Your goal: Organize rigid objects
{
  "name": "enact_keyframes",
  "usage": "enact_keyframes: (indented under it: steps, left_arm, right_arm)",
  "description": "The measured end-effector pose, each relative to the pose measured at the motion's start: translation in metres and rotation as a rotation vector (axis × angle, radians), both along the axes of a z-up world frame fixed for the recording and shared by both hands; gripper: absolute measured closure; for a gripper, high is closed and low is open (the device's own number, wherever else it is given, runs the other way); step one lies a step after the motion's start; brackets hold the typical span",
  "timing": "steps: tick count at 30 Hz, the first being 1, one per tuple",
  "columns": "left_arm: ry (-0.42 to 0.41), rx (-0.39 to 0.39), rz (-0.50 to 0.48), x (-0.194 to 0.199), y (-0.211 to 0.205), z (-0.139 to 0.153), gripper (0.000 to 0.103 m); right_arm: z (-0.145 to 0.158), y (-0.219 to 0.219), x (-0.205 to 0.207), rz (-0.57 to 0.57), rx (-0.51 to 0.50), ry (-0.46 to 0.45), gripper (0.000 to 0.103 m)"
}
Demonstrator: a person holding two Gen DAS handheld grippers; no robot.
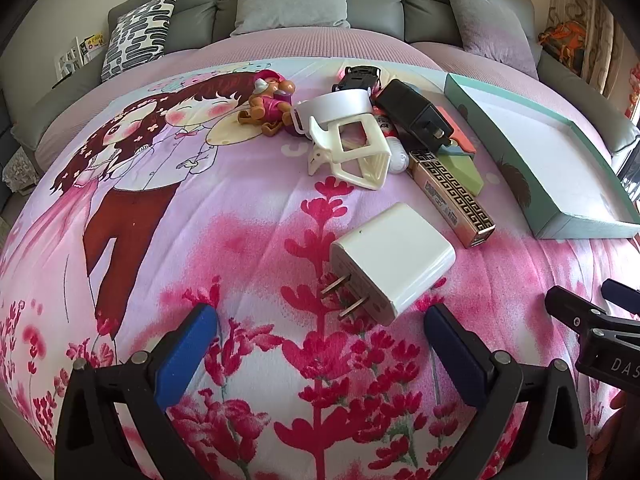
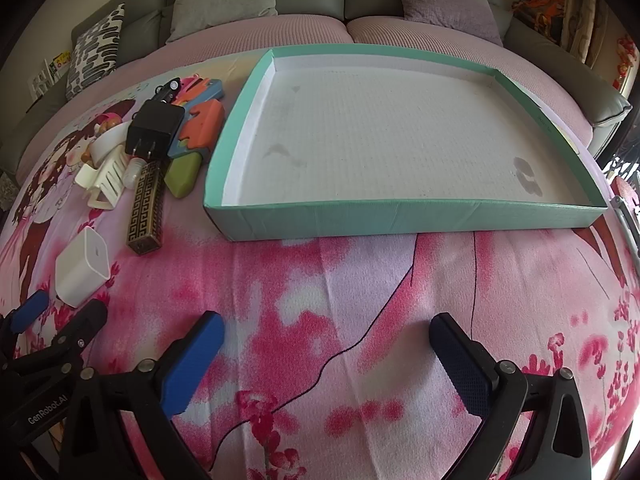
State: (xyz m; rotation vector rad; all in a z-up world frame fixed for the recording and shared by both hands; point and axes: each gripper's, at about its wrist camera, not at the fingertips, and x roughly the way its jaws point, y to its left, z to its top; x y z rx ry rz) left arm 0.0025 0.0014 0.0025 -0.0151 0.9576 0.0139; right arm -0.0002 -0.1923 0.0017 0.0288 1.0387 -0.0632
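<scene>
Both pairs of tongs hover over the pink flowered blanket [image 2: 340, 280] with their jaws wide apart and nothing between them. The left tongs [image 1: 320, 340] point at a white charger [image 1: 394, 258] lying just beyond the fingertips, prongs toward the camera. Farther off lies a pile: a white clip [image 1: 352, 148], a black charger [image 1: 420, 114], a patterned gold box [image 1: 452, 196], a doll [image 1: 268, 106] and what may be a toy car [image 1: 358, 76]. The right tongs [image 2: 326, 356] face the empty teal tray [image 2: 400, 216], which sits right of the pile.
</scene>
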Motion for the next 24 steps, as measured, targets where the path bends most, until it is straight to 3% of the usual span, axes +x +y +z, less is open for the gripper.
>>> enact_keyframes:
  steps: [24]
  left_arm:
    - [-0.025, 0.005, -0.003, -0.0051, -0.0019, -0.0008, 0.0]
  right_arm:
    - [0.0001, -0.0002, -0.0002, 0.0, 0.0, -0.001, 0.0]
